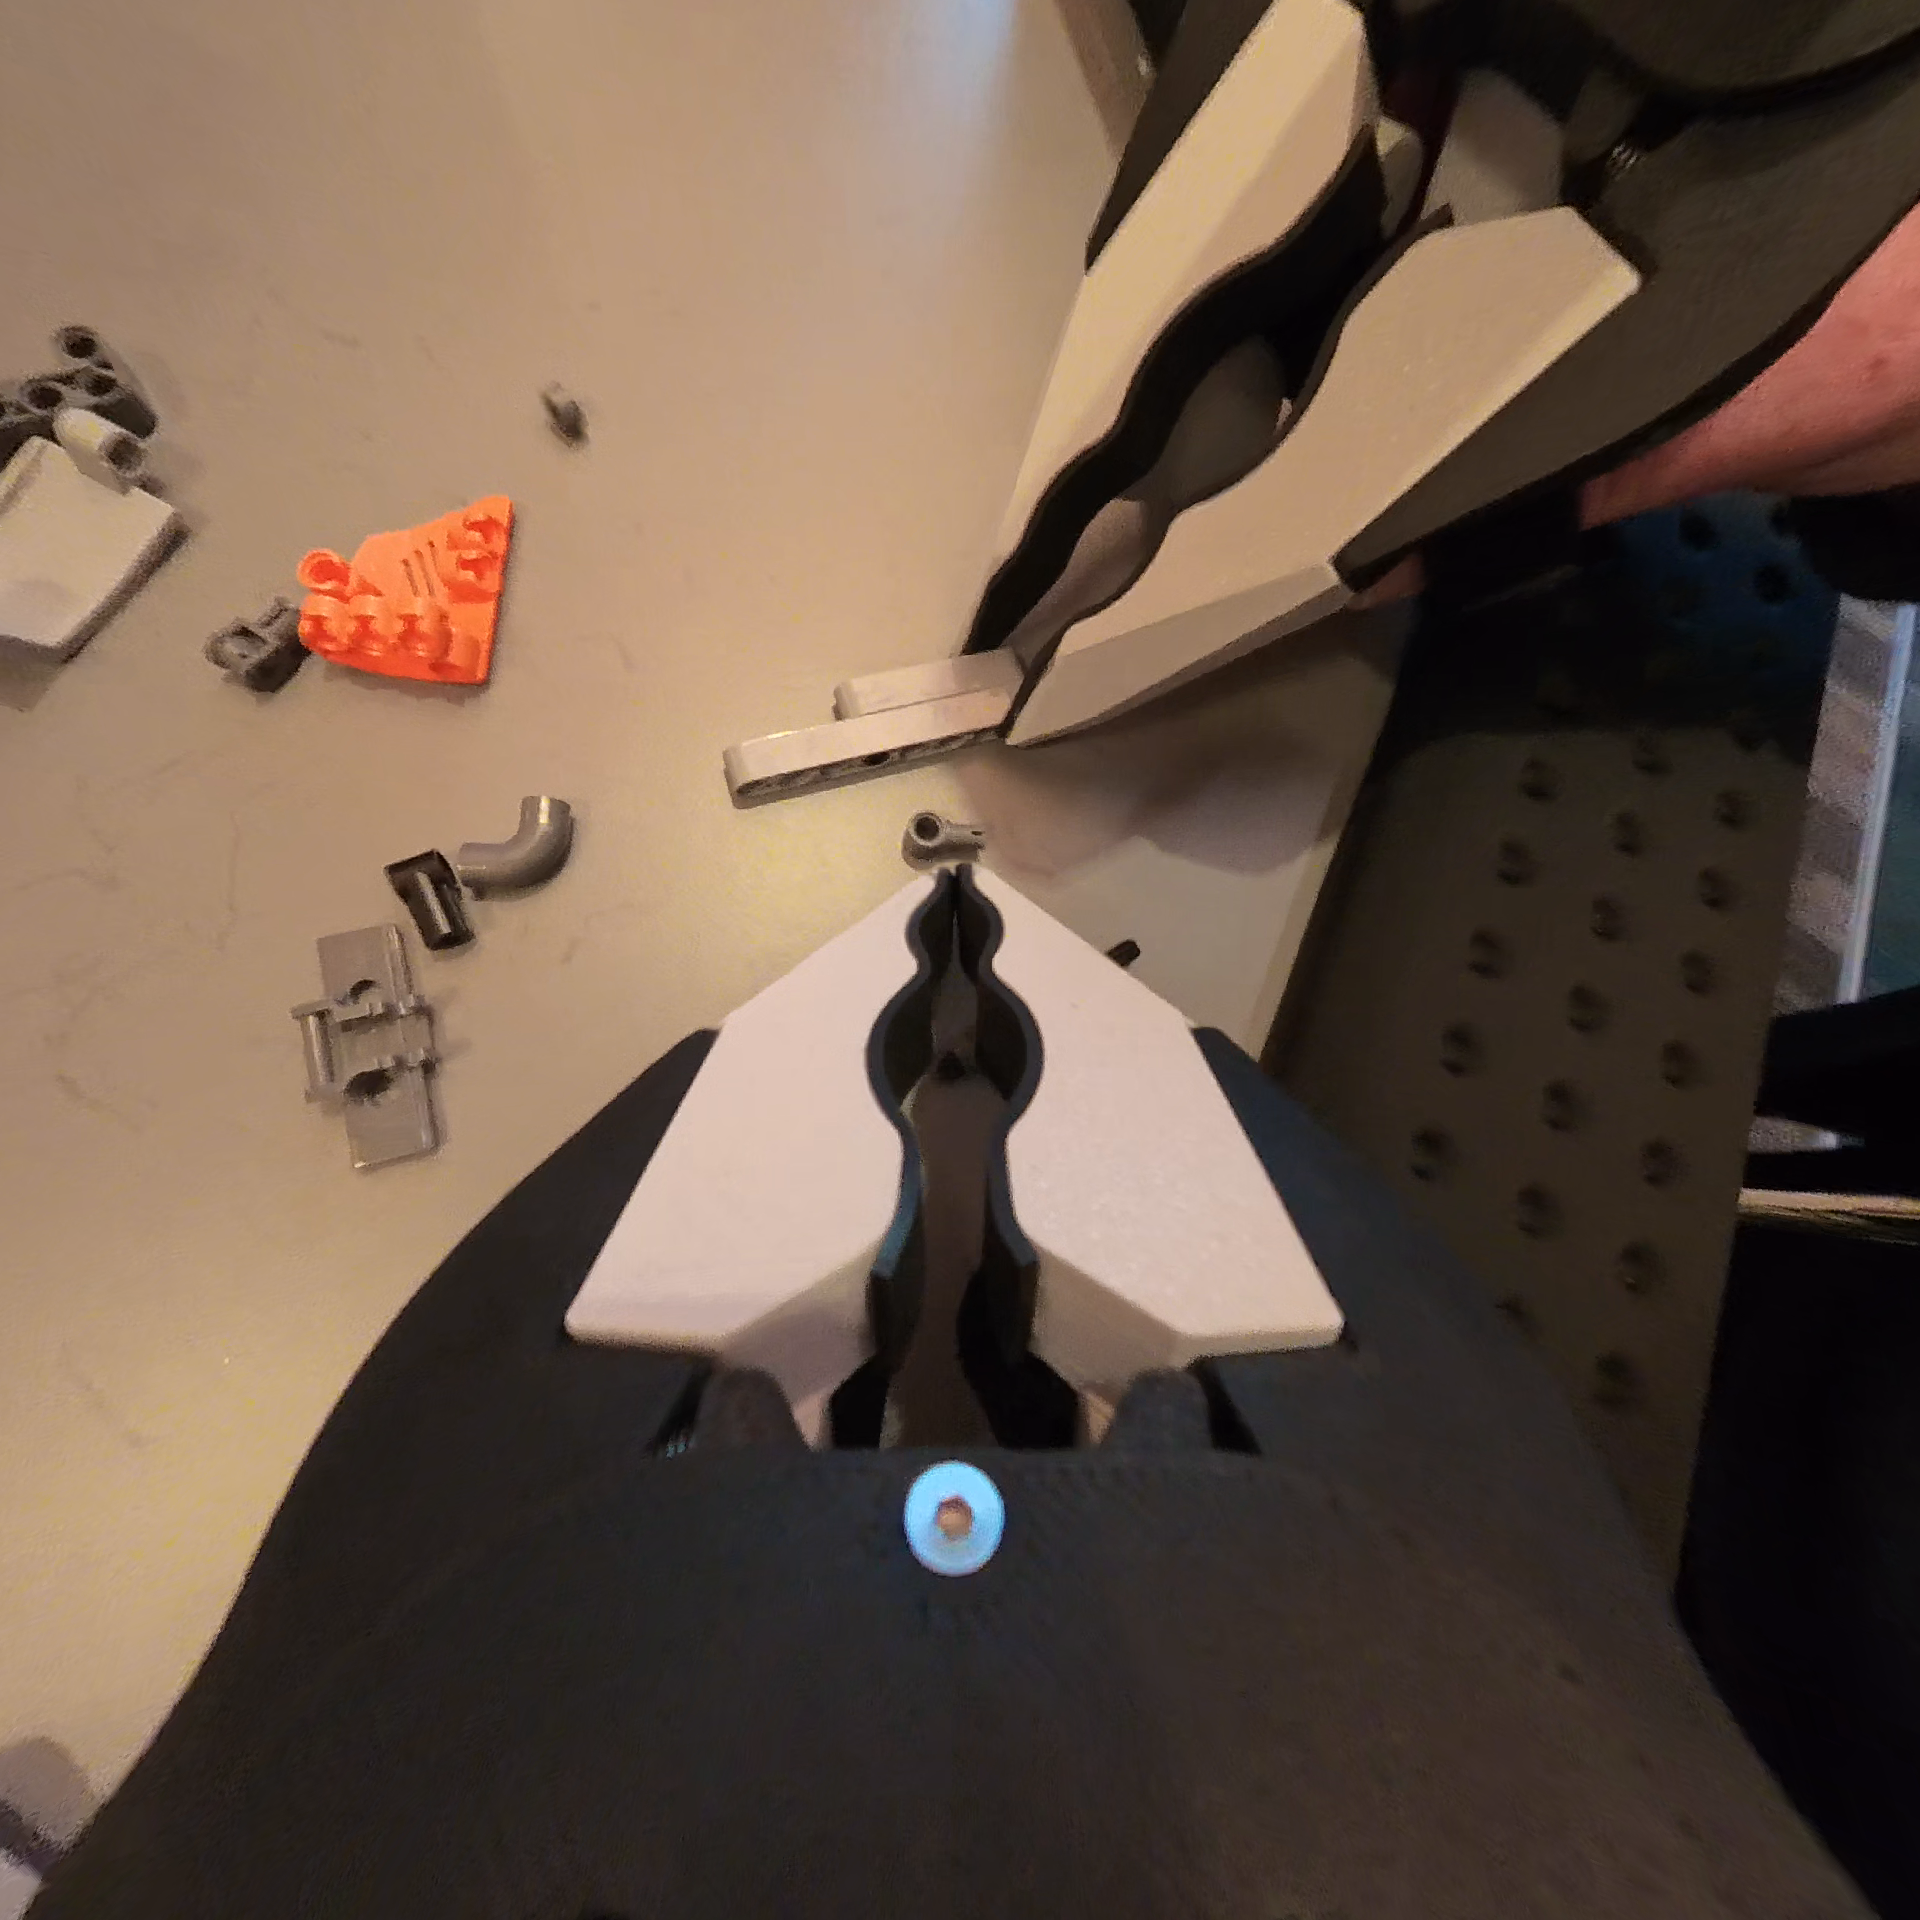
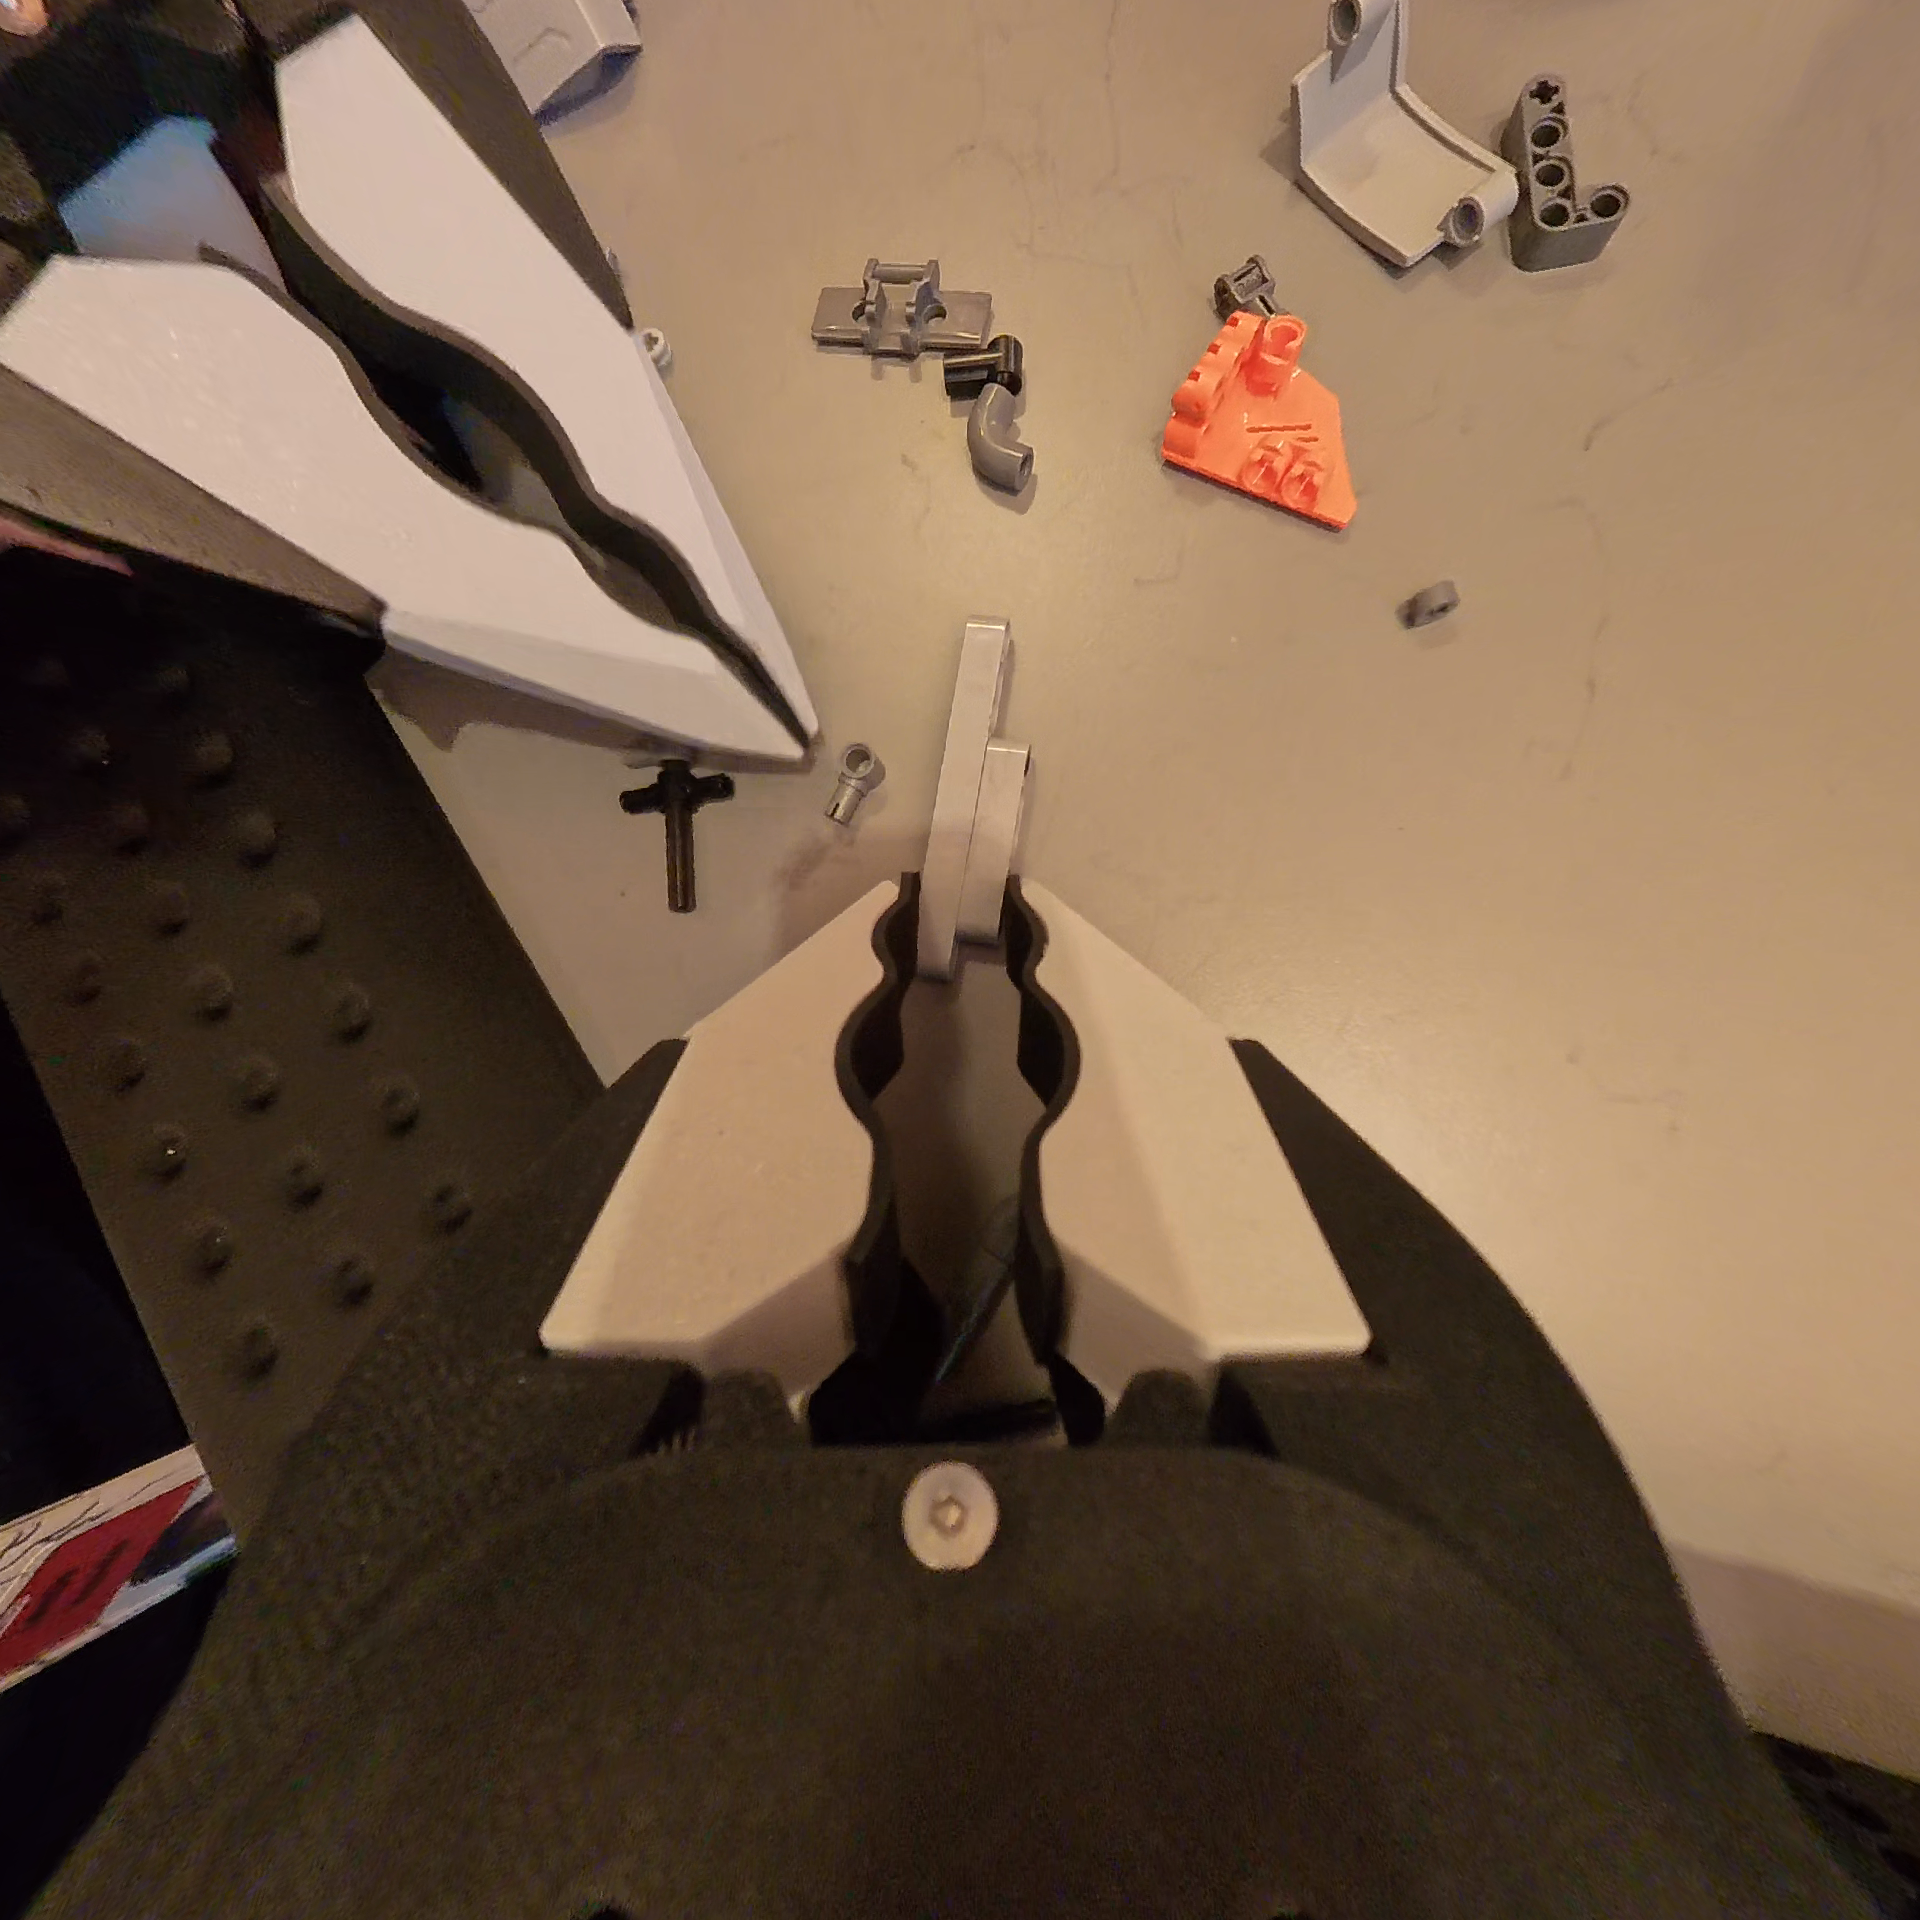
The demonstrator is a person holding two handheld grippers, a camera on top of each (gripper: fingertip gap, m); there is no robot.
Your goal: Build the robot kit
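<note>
The right claw (image 2: 961,914) is clamped on grey beams (image 2: 977,769); the left claw (image 1: 954,878) is together, empty, a small grey connector (image 1: 935,834) just ahead on the counter (image 1: 727,260).

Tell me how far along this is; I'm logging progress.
Done: two light grey beams look stacked together. In hand: the right gripper clamps them; the left gripper is shut, empty, beside a small grey connector. Left loose: orange plate, black axle, other pieces.

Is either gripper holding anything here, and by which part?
The right gripper is shut on the near end of the light grey beam pair. The left gripper is shut and holds nothing visible, its tips just short of a small grey connector.
</note>
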